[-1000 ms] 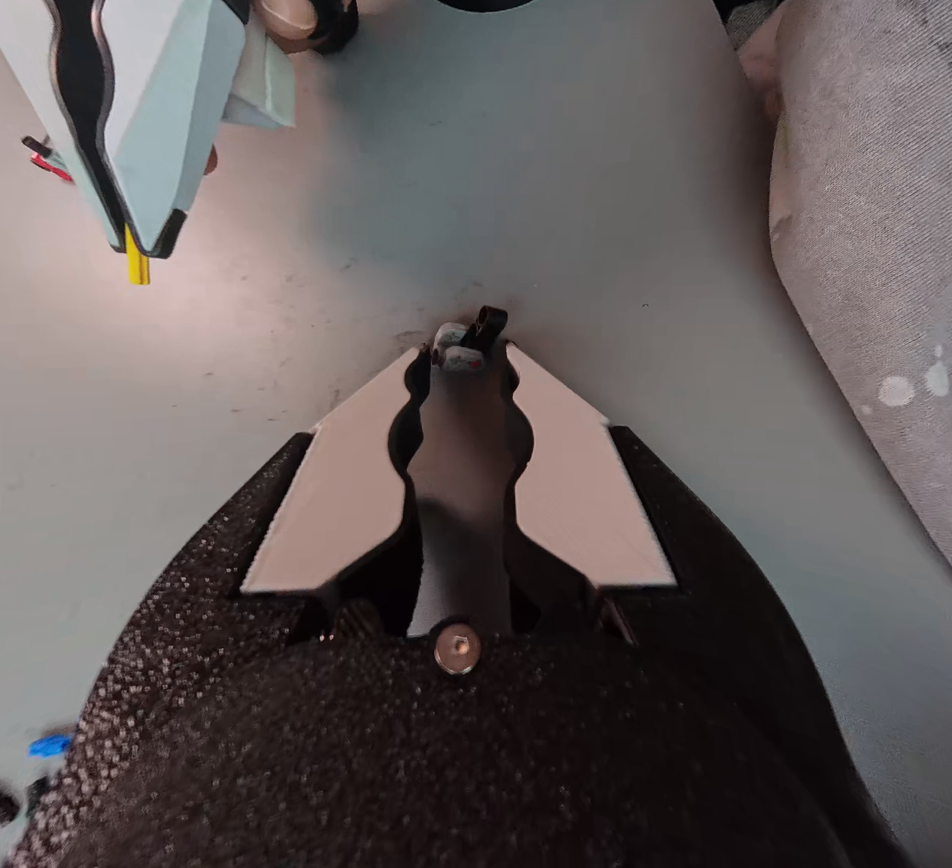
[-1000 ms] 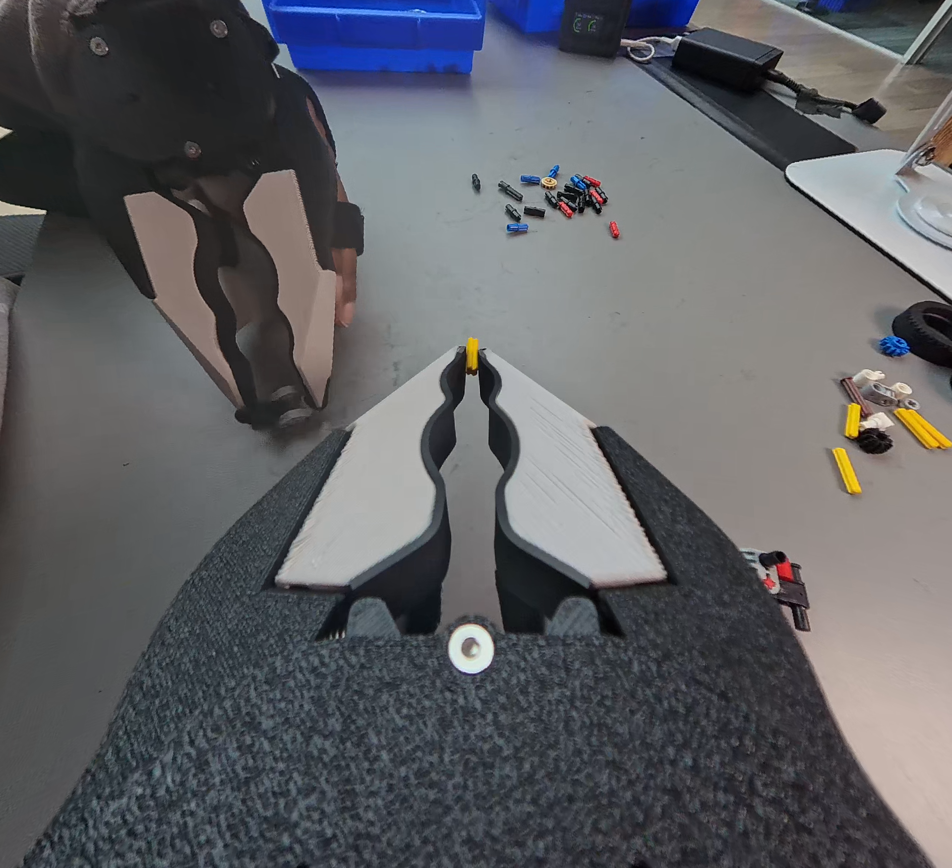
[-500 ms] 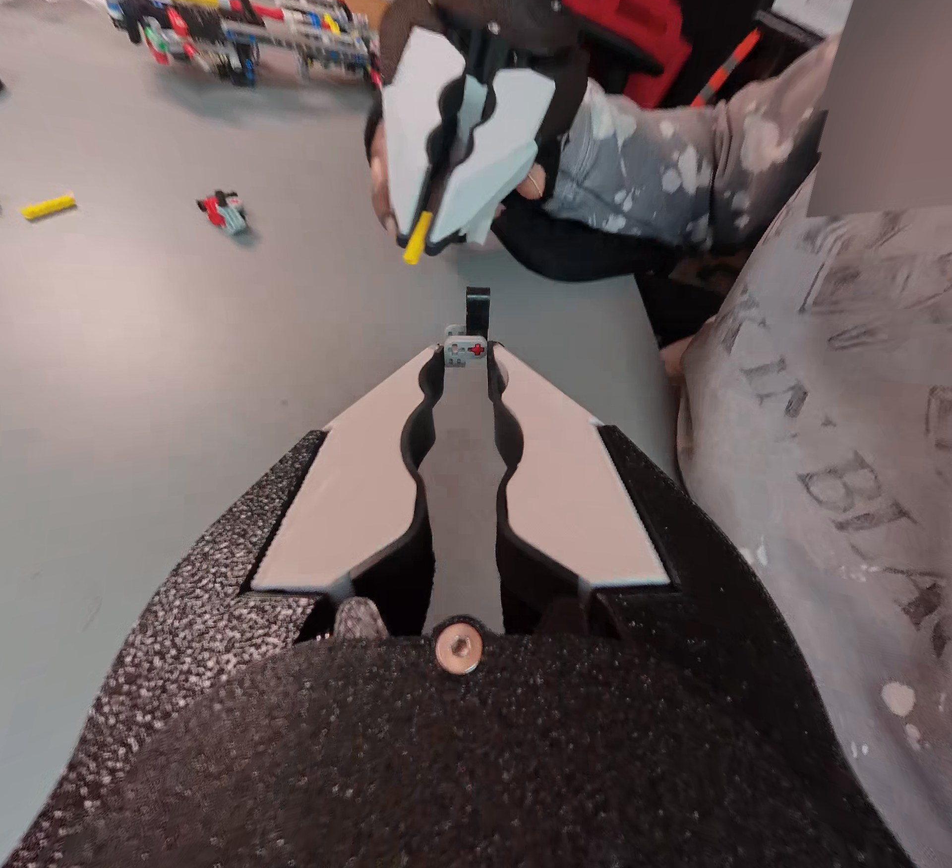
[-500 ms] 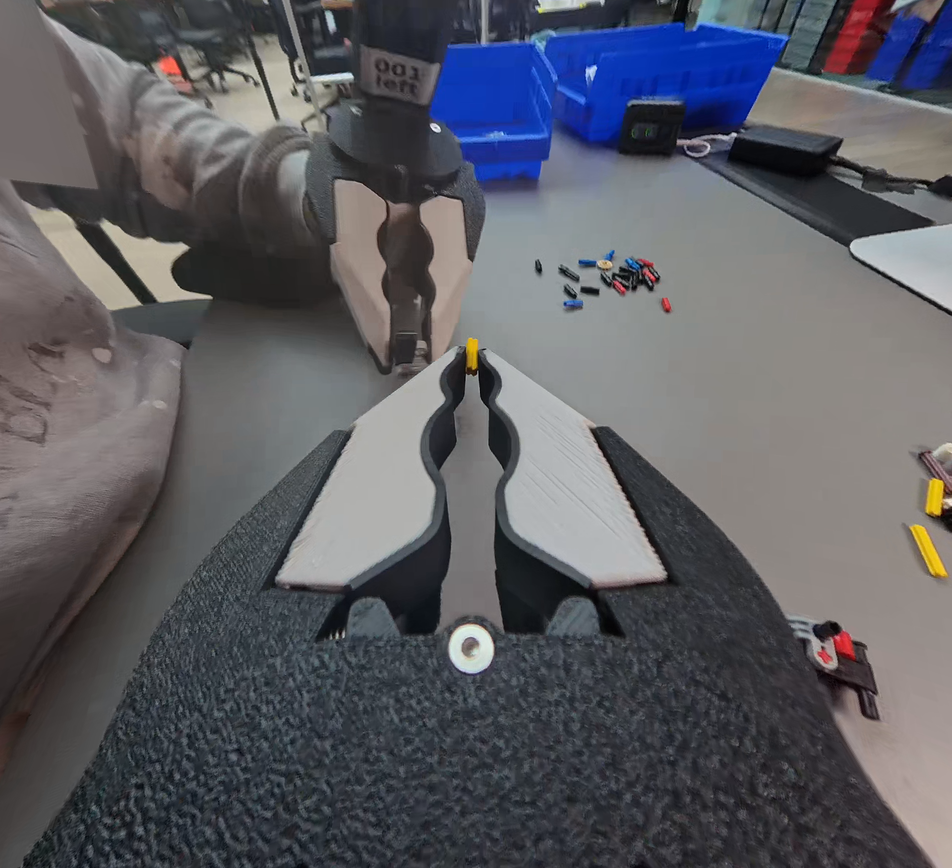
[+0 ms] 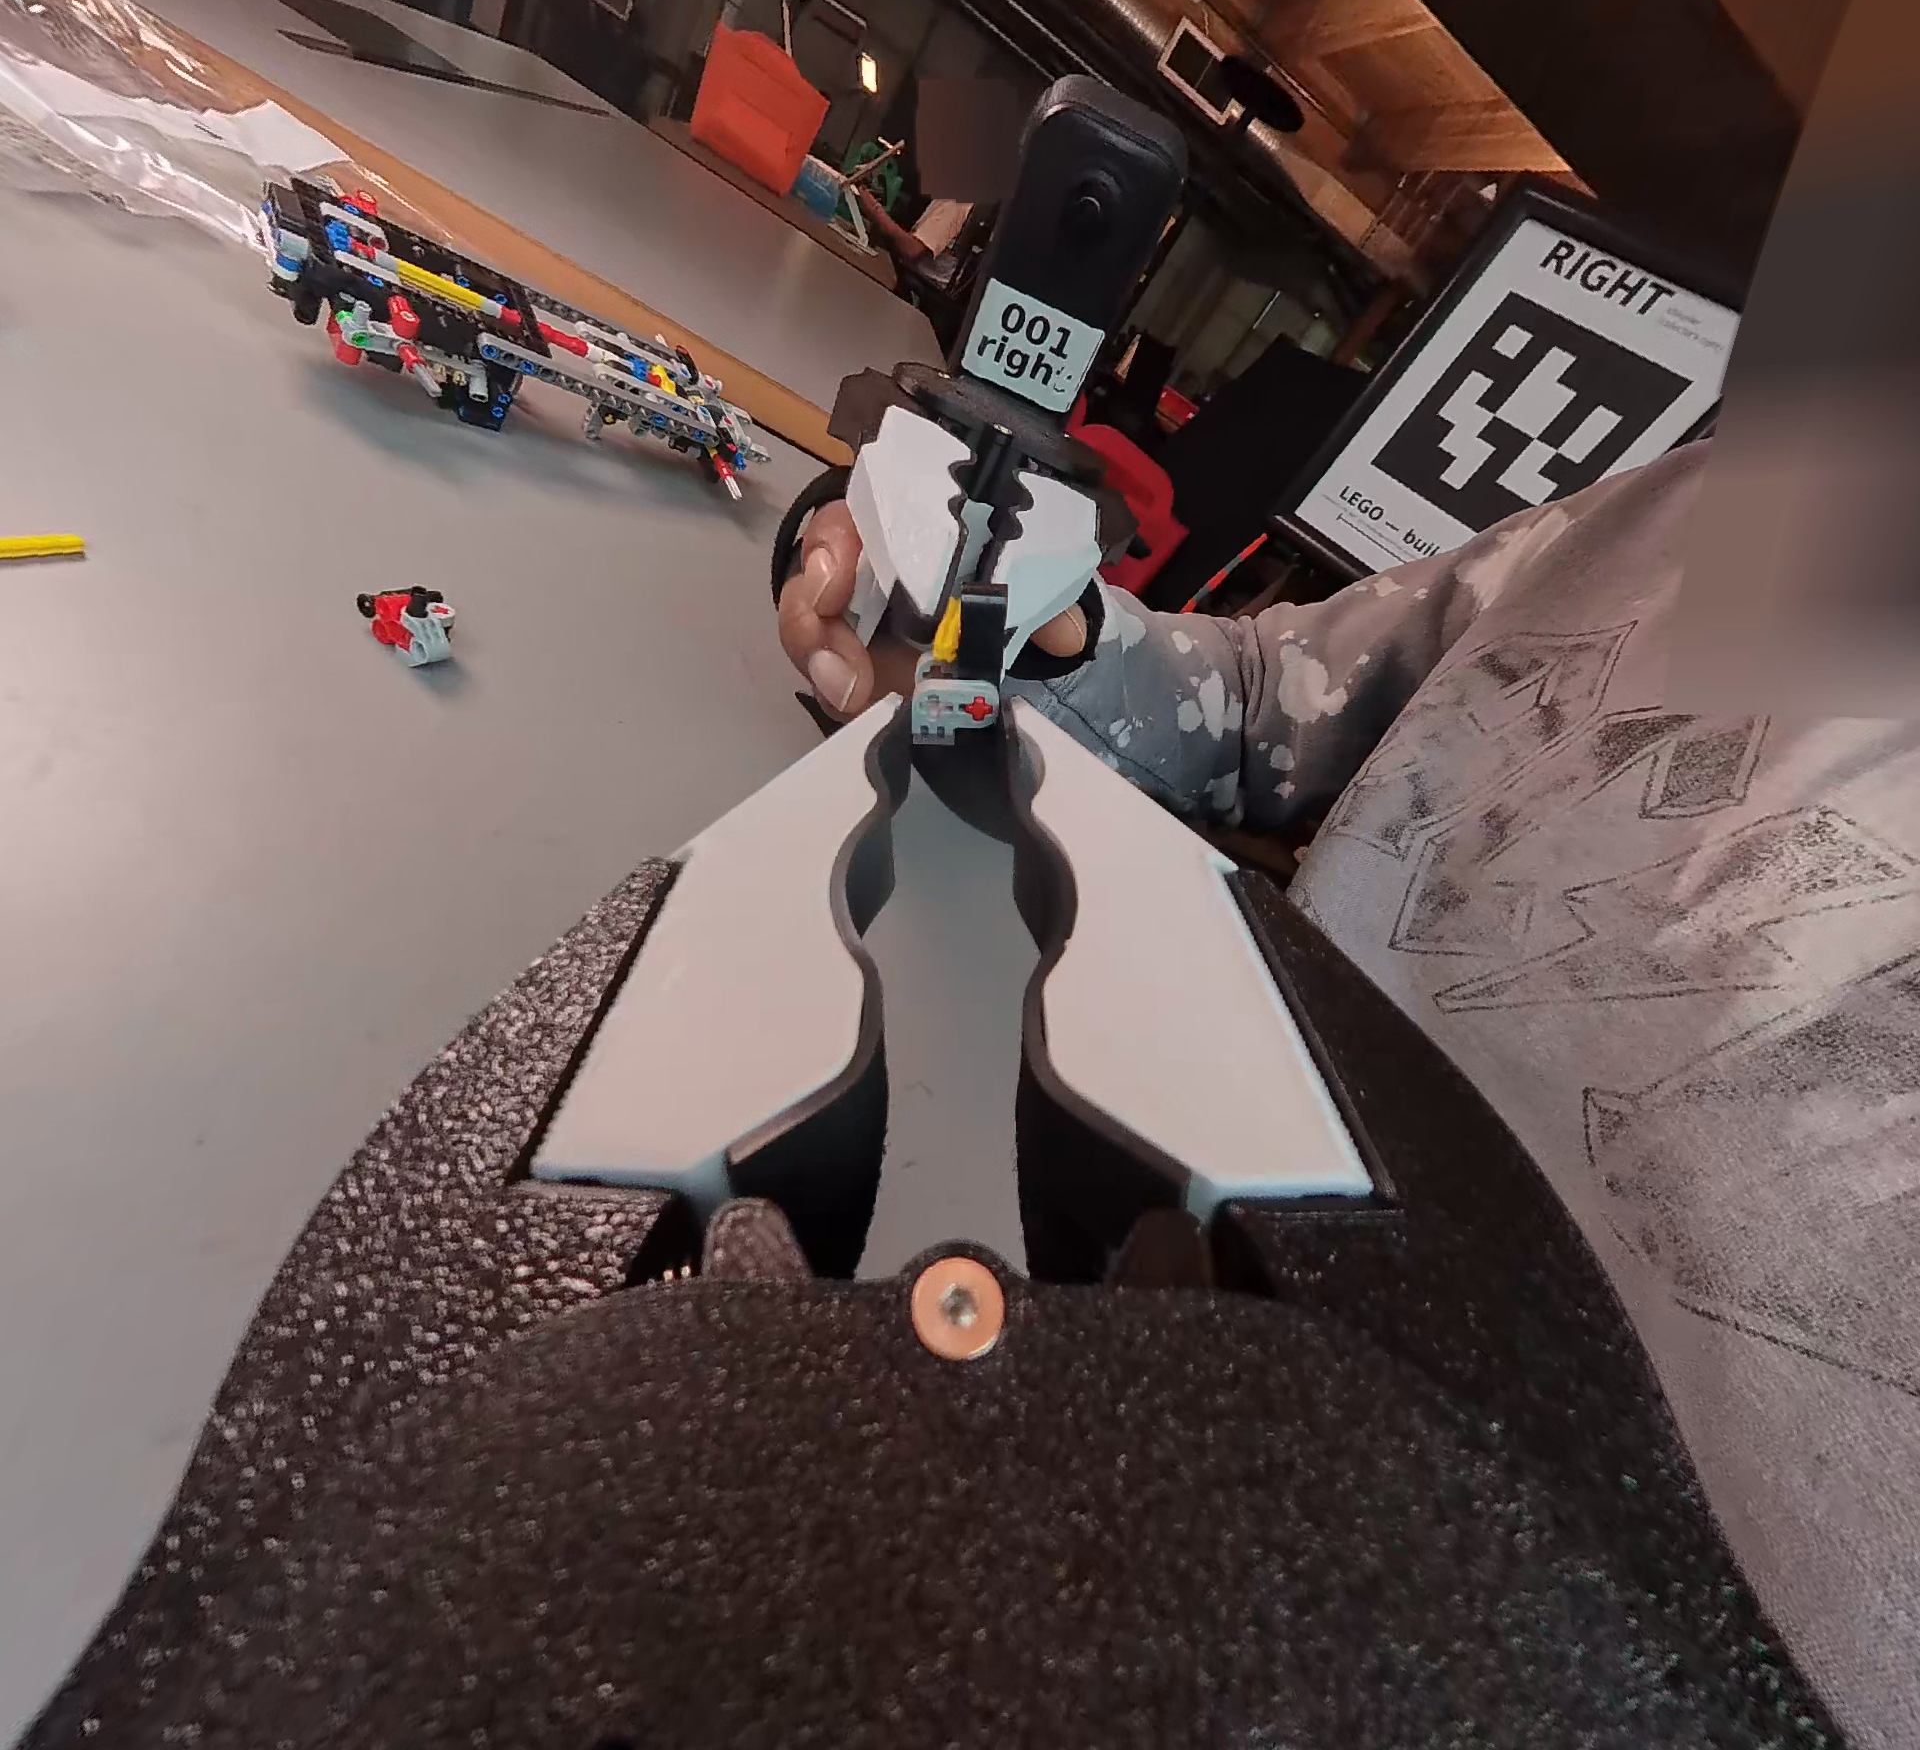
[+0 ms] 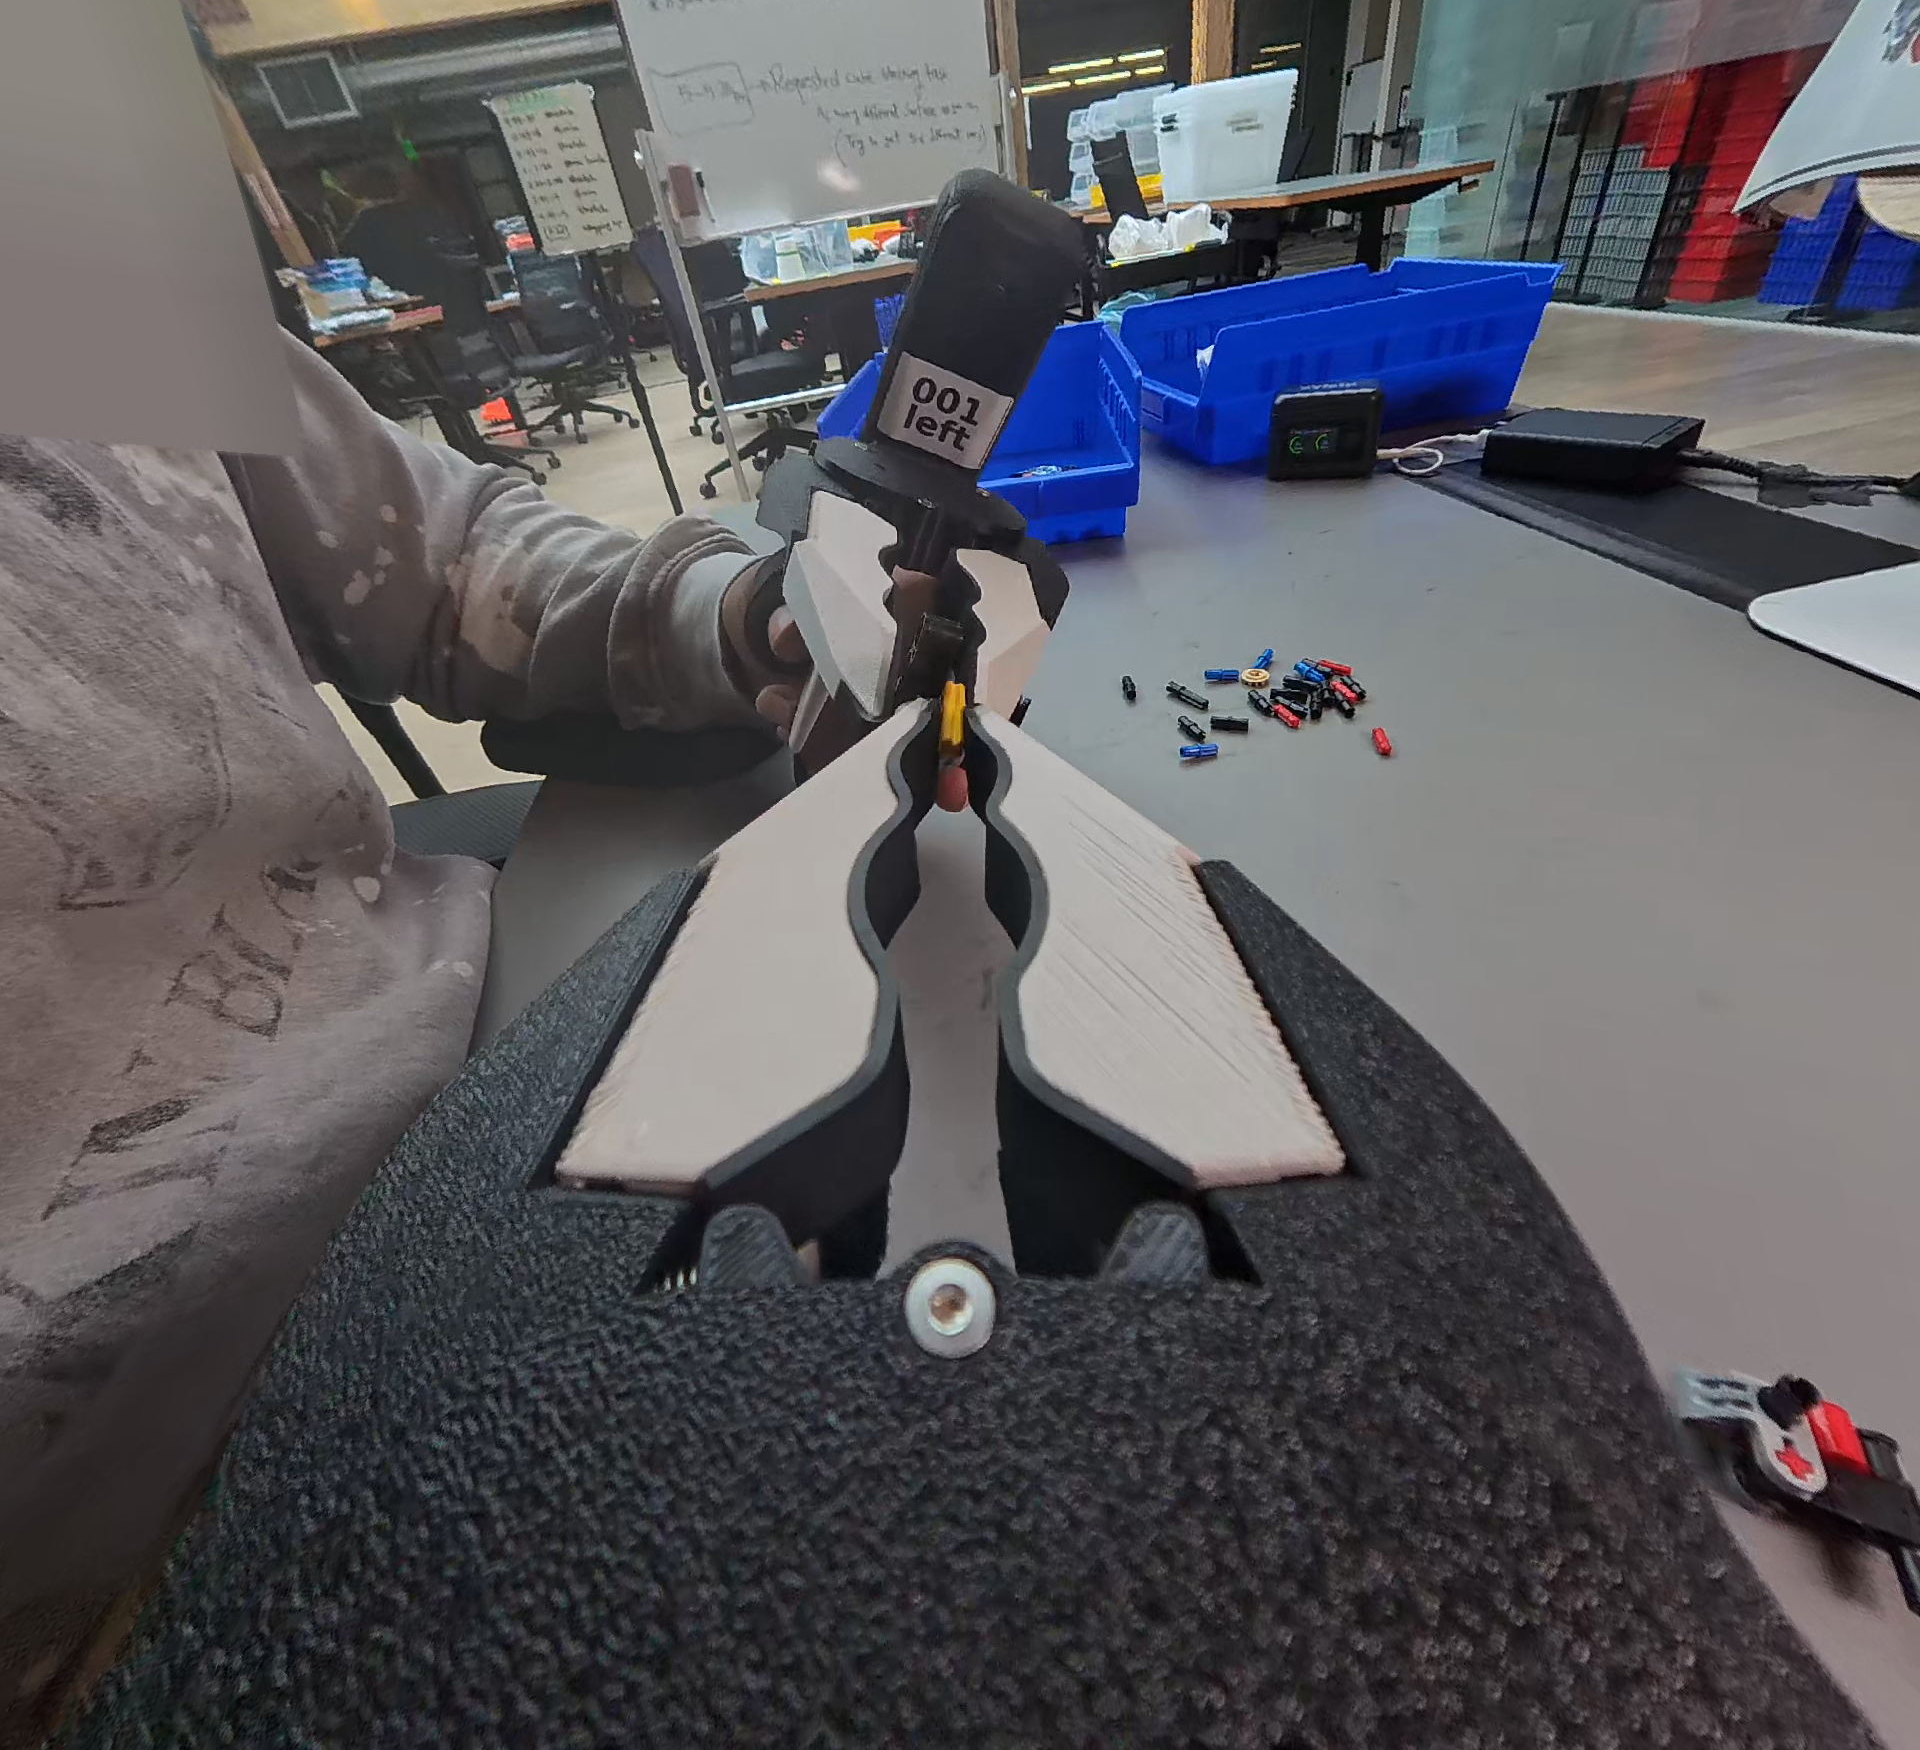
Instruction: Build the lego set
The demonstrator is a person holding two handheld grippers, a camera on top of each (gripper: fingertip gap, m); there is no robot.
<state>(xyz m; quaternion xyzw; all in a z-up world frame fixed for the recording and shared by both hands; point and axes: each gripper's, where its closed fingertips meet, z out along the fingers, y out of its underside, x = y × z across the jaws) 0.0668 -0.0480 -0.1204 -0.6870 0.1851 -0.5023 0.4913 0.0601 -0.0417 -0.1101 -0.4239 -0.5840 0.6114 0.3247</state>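
I have both tools raised above the grey table, tips meeting, my left gripper clamped on a small grey-and-black piece and my right gripper pinching a yellow pin, with bare tabletop around them.

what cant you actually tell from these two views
- Whether the yellow axle has entered the grey and black piece: left wrist view, joint too small.
- Grey and black piece in right wrist view: mostly hidden by the fingers.
- Red and grey subassembly: blurred, cut by the right edge.
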